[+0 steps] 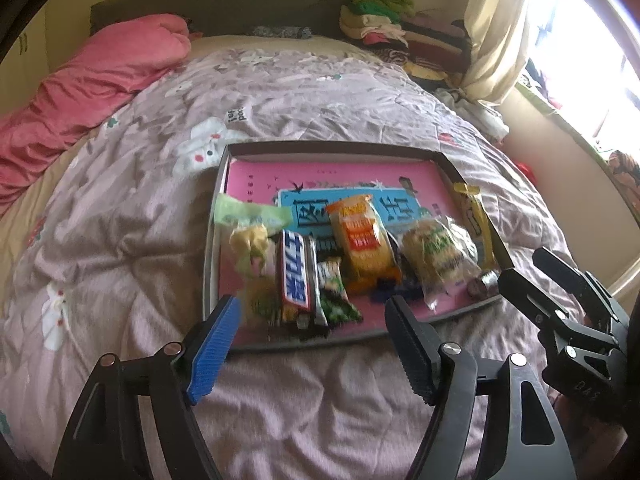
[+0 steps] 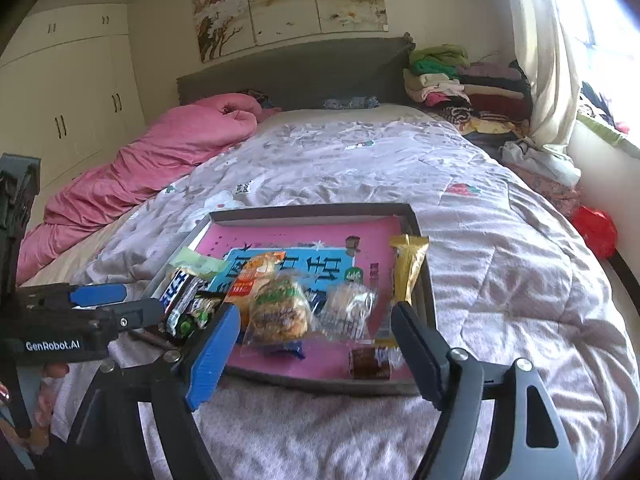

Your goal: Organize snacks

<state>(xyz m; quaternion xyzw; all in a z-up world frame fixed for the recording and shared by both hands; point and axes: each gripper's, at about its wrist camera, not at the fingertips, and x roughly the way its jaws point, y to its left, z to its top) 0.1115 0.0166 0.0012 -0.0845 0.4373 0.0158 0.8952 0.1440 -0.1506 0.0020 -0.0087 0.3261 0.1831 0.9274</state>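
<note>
A shallow dark box lid with a pink bottom (image 1: 344,168) (image 2: 376,248) lies on the bed and holds several snacks: a Snickers bar (image 1: 295,276) (image 2: 178,294), an orange cracker pack (image 1: 362,240) (image 2: 254,276), a clear bag of round biscuits (image 1: 436,256) (image 2: 280,312), a yellow wafer stick (image 1: 472,216) (image 2: 406,268), a small green pack (image 1: 334,292) and a pale green packet (image 1: 248,216). My left gripper (image 1: 312,344) is open and empty just before the box's near edge. My right gripper (image 2: 316,344) is open and empty there too, and shows in the left wrist view (image 1: 532,276).
The box sits on a lilac patterned quilt (image 1: 280,92). A pink duvet (image 1: 80,88) lies at the left, folded clothes (image 1: 400,32) at the head right. A window with a curtain (image 2: 548,60) is at the right, wardrobes (image 2: 72,92) at the left.
</note>
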